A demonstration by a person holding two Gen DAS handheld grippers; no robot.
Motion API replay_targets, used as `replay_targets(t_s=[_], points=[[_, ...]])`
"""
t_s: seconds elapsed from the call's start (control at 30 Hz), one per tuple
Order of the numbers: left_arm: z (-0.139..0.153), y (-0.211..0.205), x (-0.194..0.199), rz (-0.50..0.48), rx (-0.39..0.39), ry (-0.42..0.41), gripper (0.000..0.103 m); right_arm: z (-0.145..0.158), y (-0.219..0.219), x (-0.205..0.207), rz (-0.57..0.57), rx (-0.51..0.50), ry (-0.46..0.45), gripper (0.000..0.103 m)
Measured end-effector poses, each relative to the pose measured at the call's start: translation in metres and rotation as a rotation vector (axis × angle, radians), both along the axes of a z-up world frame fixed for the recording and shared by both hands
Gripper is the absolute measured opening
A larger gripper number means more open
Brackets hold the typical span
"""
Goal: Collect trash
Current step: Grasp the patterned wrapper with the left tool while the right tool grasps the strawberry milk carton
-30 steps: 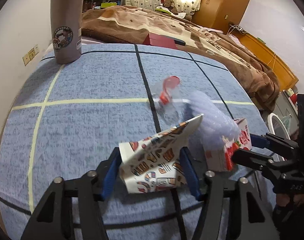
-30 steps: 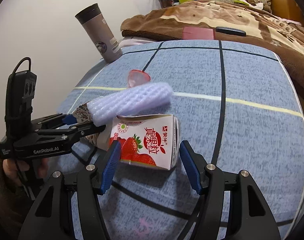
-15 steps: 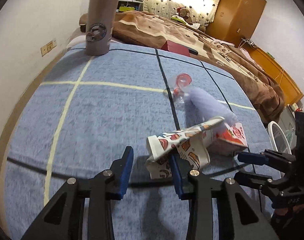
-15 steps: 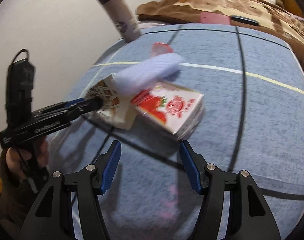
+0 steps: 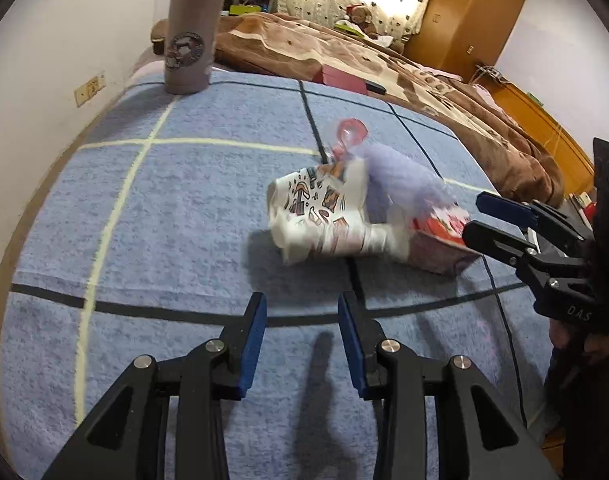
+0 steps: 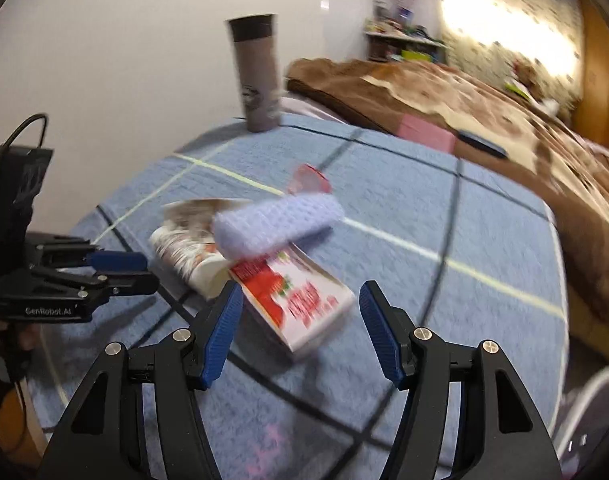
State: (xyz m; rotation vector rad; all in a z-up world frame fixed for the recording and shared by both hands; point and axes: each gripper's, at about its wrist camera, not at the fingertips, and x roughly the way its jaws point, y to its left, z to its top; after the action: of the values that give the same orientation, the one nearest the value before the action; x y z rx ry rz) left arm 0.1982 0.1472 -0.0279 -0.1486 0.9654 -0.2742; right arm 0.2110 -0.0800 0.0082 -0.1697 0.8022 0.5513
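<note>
Both grippers, left (image 5: 302, 332) and right (image 6: 298, 328), stand open and empty; we judge the paper cup (image 5: 320, 220) beside the milk carton (image 6: 296, 300) light and crushable, best pinched at its rim.

A heap of 4 pieces crowds the middle of the blue cloth (image 5: 152, 216): a paper cup (image 5: 324, 216), a foam roll (image 6: 276, 224) on top, a strawberry carton (image 6: 300, 300) and a clear red-rimmed cup (image 6: 310, 178) behind. Bare cloth lies before the left gripper (image 5: 302, 344) and the right gripper (image 6: 298, 332). Each gripper flanks the heap on 1 side. A tumbler (image 5: 192, 36) stands well apart at the far edge.
</note>
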Motion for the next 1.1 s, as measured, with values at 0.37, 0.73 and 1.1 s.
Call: replay_targets(t_s=[0.37,0.73,1.1], points=[[0.016,0.007,0.020,-0.004,0.044,-0.074,0.069,-0.007,0.010,0.015,0.098,-0.006,0.046,0.065],[0.010,0.004,0.051,-0.057,0.019,-0.044,0.076,-0.010,0.016,0.022,0.143,-0.124,0.039,0.066],[-0.010,-0.009,0.071,-0.131,0.035,0.010,0.076,-0.027,0.016,0.034,0.094,-0.206,0.104,0.067]])
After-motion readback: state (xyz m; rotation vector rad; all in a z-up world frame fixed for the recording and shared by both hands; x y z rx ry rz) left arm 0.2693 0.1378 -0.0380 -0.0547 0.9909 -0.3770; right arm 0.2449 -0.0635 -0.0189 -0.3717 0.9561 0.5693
